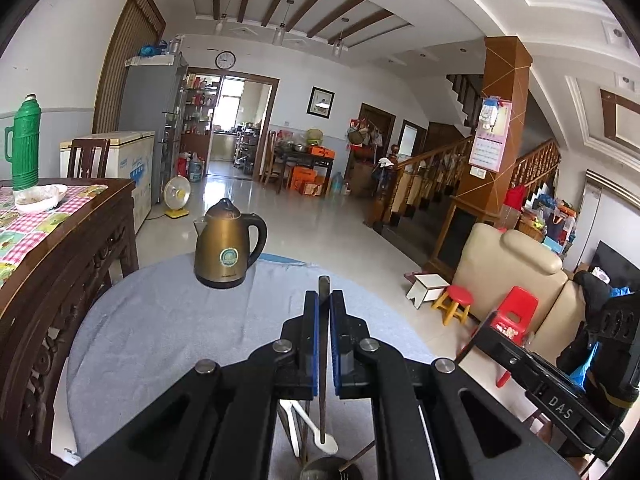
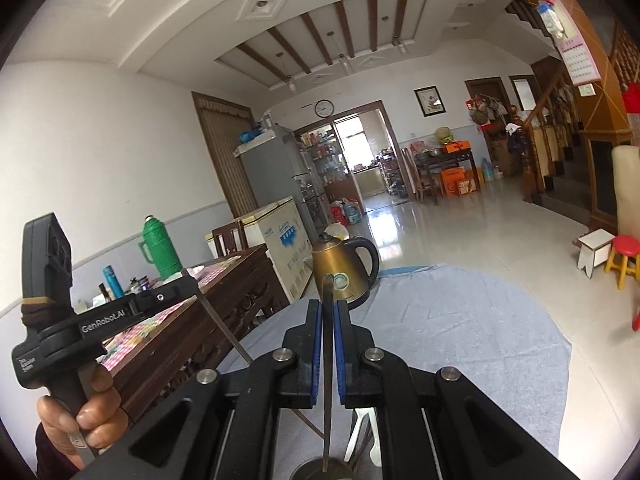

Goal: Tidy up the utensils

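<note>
Left gripper [image 1: 324, 300] and right gripper [image 2: 329, 308] both point slightly downward, jaws clamped nearly together (each pinching something thin). A hand [image 2: 82, 420] grips the left handle.

Glossy pale tiled floor [image 1: 320, 216] reflects daylight from the kitchen doorway [image 1: 232, 120] at twelve o'clock; carved dark wooden sideboard [image 1: 68, 264] at nine, wooden staircase railing [image 1: 432, 168] at two.
</note>
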Tool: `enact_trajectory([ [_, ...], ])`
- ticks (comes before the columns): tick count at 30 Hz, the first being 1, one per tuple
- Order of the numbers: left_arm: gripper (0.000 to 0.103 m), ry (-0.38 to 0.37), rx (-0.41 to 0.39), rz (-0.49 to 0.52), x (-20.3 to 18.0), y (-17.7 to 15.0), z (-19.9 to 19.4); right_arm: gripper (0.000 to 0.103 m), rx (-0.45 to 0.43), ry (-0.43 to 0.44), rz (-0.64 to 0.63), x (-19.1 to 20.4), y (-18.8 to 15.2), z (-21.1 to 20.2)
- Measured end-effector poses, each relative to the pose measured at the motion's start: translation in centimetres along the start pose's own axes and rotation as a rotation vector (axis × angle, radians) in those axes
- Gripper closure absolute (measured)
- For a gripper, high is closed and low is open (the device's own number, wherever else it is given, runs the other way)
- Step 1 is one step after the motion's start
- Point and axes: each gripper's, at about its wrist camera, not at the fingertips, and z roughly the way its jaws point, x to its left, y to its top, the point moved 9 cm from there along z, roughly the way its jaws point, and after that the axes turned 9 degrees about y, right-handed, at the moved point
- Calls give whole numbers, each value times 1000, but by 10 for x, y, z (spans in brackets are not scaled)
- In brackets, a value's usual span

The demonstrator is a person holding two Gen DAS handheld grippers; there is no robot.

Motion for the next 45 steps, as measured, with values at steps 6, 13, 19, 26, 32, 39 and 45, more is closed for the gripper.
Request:
enact_trajectory([
  [6, 98, 6, 73, -2, 0, -33, -2, 96, 73, -11, -13, 4, -33, 6],
  [13, 98, 20, 174, -24, 9, -69, 4, 96, 151, -30, -27, -5, -64, 13],
  [19, 97, 27, 242, -43, 21, -94, 9, 92, 199, -24, -7, -10, -81, 17],
  [26, 47, 45, 166, -89, 48, -88, -7, 41, 80, -12, 24, -15, -67, -2],
  [32, 46, 101, 142, -146, 88, -85, -7, 49, 65, -82, 127, -55, -68, -1],
  [39, 46, 180, 196, -248, 151, -104, 19, 53, 102, -161, 243, -119, -81, 6],
  [45, 46, 210, 375, -302, 184, -155, 75, 53, 384, -41, 375, -165, -139, 65],
])
